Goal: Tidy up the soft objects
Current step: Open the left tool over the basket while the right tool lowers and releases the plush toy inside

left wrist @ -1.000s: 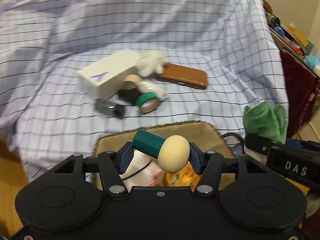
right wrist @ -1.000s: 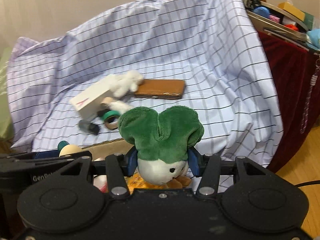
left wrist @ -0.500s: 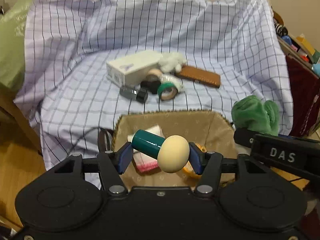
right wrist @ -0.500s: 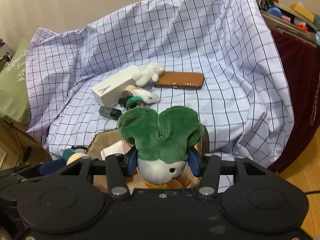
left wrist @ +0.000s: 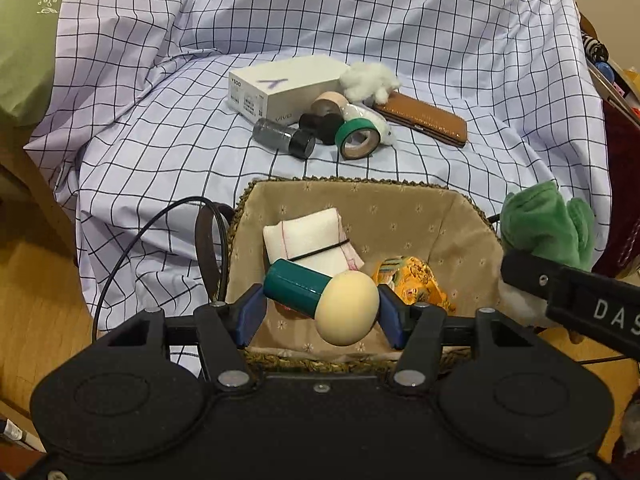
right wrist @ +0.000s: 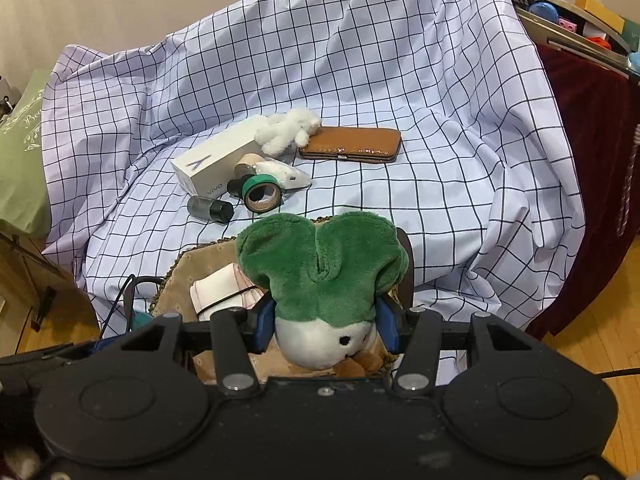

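A pale lilac checked sheet [left wrist: 168, 140] drapes a raised surface against a beige wall, with wood floor below and a dark red cloth [right wrist: 592, 152] at the right. On the sheet, far from the cameras, lie a white carton [left wrist: 280, 84] printed "vivo" and "Y500", a fluffy white toy [left wrist: 370, 80], a brown leather case [left wrist: 424, 118], a roll of green tape [left wrist: 358, 138], a grey vial with a black cap [left wrist: 284, 136] and a small clear bottle [right wrist: 282, 172].

Nearer stands a woven basket [left wrist: 400, 208] lined in tan fabric, holding a folded white cloth bound by a black band [left wrist: 308, 240] and an orange patterned pouch [left wrist: 412, 280]. A black cable [left wrist: 132, 248] loops at its left.

The left hand-held gripper [left wrist: 316, 312] is clamped on a cream foam ball with a teal handle [left wrist: 344, 308], above the basket's near edge. The right hand-held gripper [right wrist: 326, 328] pinches a green-leaved plush radish [right wrist: 320, 280] with a white body, above the basket's right side; its housing reads "DAS".
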`<state>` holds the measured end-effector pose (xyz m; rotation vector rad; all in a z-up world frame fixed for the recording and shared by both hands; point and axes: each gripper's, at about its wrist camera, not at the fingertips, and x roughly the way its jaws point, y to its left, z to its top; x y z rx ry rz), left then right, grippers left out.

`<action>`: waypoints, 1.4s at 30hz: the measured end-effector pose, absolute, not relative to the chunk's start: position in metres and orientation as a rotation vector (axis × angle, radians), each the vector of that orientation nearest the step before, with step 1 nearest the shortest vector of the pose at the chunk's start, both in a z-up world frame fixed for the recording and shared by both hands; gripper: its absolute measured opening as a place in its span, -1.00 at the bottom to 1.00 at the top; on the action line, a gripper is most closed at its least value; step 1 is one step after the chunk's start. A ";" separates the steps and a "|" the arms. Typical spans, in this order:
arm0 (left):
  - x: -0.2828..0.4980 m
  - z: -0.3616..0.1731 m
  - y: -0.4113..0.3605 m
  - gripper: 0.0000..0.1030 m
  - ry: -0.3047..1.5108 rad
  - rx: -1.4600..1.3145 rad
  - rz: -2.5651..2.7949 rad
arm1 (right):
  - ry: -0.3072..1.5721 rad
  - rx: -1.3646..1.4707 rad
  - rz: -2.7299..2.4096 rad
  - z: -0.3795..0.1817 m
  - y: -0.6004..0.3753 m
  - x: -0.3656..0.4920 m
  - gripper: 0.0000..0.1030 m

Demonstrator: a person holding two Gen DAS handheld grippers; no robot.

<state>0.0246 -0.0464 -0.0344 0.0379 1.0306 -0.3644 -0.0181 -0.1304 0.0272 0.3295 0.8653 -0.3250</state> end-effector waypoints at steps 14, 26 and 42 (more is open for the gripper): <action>0.023 -0.036 -0.041 0.53 1.035 0.022 -0.342 | 0.884 0.344 -0.313 0.022 -0.130 -0.014 -0.02; 0.016 -0.028 -0.035 0.73 0.984 0.055 -0.288 | 0.876 0.354 -0.284 0.022 -0.128 -0.013 -0.01; 0.017 -0.028 -0.031 0.84 0.979 0.035 -0.269 | 0.885 0.348 -0.304 0.021 -0.132 -0.014 0.22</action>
